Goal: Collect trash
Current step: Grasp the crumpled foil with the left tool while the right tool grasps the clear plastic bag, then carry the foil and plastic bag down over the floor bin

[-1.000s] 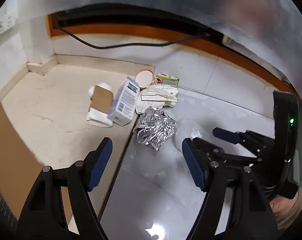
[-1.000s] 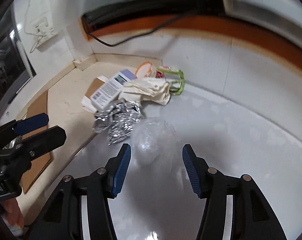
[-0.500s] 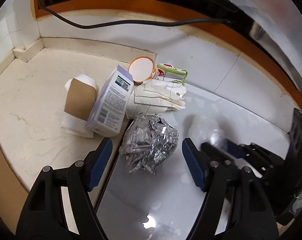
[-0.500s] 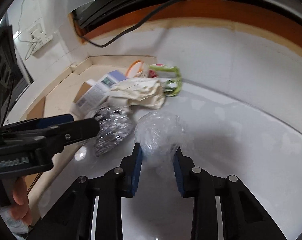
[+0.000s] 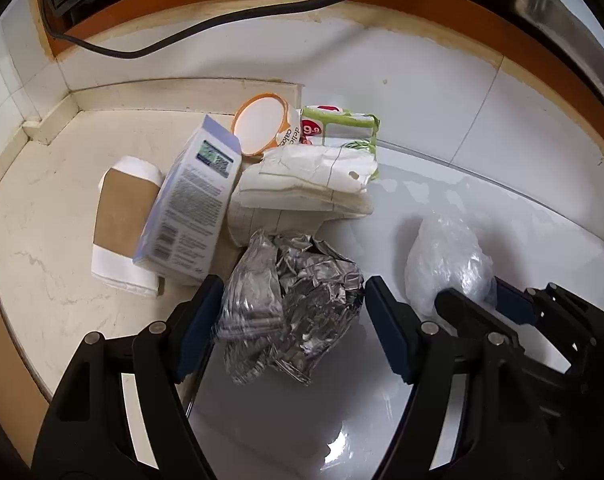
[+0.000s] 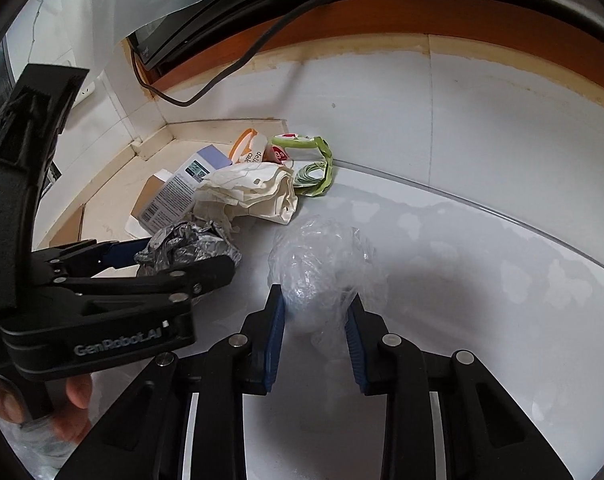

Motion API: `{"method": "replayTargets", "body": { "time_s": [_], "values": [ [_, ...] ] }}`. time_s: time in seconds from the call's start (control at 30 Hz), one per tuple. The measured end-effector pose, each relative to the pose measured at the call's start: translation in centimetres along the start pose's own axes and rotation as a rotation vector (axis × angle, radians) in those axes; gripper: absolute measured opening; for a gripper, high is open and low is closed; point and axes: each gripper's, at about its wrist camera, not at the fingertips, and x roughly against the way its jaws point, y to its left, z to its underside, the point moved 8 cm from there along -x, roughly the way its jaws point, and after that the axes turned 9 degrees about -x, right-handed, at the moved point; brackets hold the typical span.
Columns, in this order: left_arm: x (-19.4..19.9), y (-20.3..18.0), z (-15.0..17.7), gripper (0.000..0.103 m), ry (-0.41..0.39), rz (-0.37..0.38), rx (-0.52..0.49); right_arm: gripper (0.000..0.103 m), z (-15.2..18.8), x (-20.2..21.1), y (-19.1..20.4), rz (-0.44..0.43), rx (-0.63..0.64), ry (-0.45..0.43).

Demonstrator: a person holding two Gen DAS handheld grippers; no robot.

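Two hand-held grippers: right [image 6: 314, 324] clamps the plastic wad [image 6: 322, 256] on the worktop [image 6: 482, 280]; left [image 5: 290, 320] stands wide astride the foil ball [image 5: 290, 304]. Risk: slippery film may slide free when lifted.

One foil wad [image 5: 290, 304], one plastic ball [image 6: 322, 264], one carton [image 5: 190, 208], perhaps two wrappers [image 5: 338, 128].

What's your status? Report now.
Right gripper shut on clear plastic wad. Left gripper open, straddling foil ball. Nothing in the way.
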Motion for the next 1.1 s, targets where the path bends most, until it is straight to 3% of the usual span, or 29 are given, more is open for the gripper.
{"method": "replayTargets", "body": {
  "time_s": [0.27,0.5,0.87,1.1],
  "values": [
    [-1.4,-0.5,0.1,0.070,0.040,-0.042,-0.032,0.028,0.2,0.2,-0.1,-0.009,-0.006,0.008],
    [0.0,-0.5,1.1,0.069,-0.003,-0.042,-0.034,0.025,0.6,0.7,0.0,-0.002,0.002,0.009],
    [6.5,0.0,5.4,0.069,-0.056,0.026,0.017,0.024,3.7,4.7,1.8,0.003,0.013,0.003],
    [13.0,0.3,10.6,0.069,-0.113,0.088,0.055,0.024,7.7,9.7,5.1,-0.018,0.071,-0.026]
  ]
}}
